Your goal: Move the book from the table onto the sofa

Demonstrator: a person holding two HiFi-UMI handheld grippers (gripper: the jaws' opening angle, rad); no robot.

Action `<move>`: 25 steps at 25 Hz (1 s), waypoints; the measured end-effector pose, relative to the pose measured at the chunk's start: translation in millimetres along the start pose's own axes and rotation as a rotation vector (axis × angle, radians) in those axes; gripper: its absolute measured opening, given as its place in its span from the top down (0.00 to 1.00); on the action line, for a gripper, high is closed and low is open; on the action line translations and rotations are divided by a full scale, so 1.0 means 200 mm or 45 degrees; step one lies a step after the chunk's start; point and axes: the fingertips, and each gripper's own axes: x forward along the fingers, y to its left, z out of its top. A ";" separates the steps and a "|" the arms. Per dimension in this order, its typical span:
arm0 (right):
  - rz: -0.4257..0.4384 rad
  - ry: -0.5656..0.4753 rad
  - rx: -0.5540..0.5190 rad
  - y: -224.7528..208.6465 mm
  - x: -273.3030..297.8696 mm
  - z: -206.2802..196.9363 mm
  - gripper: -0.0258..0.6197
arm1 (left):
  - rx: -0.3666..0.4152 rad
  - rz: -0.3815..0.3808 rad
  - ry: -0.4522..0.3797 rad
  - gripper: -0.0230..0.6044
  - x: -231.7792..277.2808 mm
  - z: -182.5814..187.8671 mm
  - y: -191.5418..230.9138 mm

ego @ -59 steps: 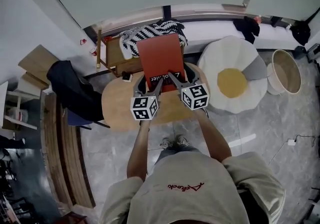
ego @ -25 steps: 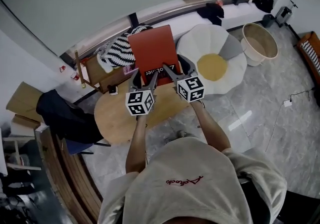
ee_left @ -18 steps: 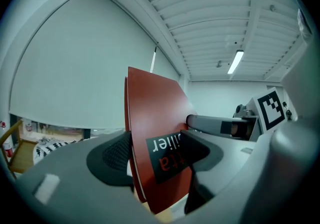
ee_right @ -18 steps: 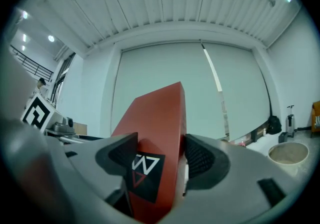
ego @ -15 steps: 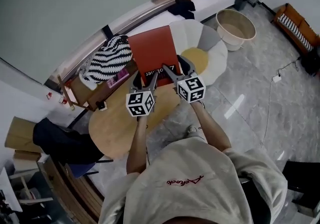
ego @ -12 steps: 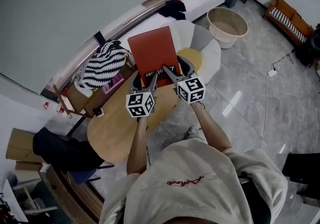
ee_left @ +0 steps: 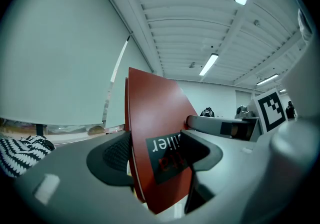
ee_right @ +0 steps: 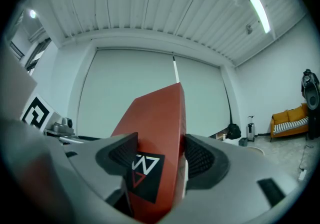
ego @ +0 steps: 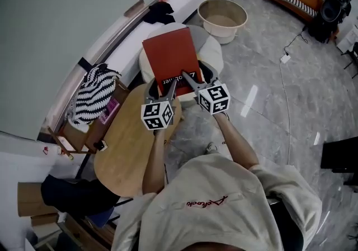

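1 red book point(ego: 169, 54) | 2 grippers: left gripper point(ego: 169, 90), right gripper point(ego: 192, 81), each clamped on book's near edge | 1 table point(ego: 126, 145) below book's near edge | label: "…lier", partial

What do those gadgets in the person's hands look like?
The left tool and right tool are grey, their jaws lined with dark ribbed pads; each carries a white cube with black square markers. The person wears a pale short-sleeved T-shirt.

Red book point(ego: 169, 57) riding aloft, cover facing up.
I am clamping its near, labelled edge with my left gripper point(ego: 168, 89) and right gripper point(ego: 188, 80).
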 end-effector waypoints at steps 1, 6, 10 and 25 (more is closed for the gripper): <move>-0.018 -0.003 0.002 -0.05 -0.03 0.01 0.52 | 0.004 -0.017 0.003 0.49 0.04 0.00 -0.04; -0.095 -0.016 0.010 -0.29 -0.16 0.03 0.52 | 0.019 -0.093 0.020 0.49 0.21 0.00 -0.25; -0.138 -0.023 0.019 -0.44 -0.25 0.04 0.52 | 0.018 -0.128 0.028 0.49 0.32 -0.02 -0.40; -0.153 -0.047 0.046 -0.78 -0.43 0.04 0.52 | 0.039 -0.136 0.038 0.49 0.53 -0.06 -0.70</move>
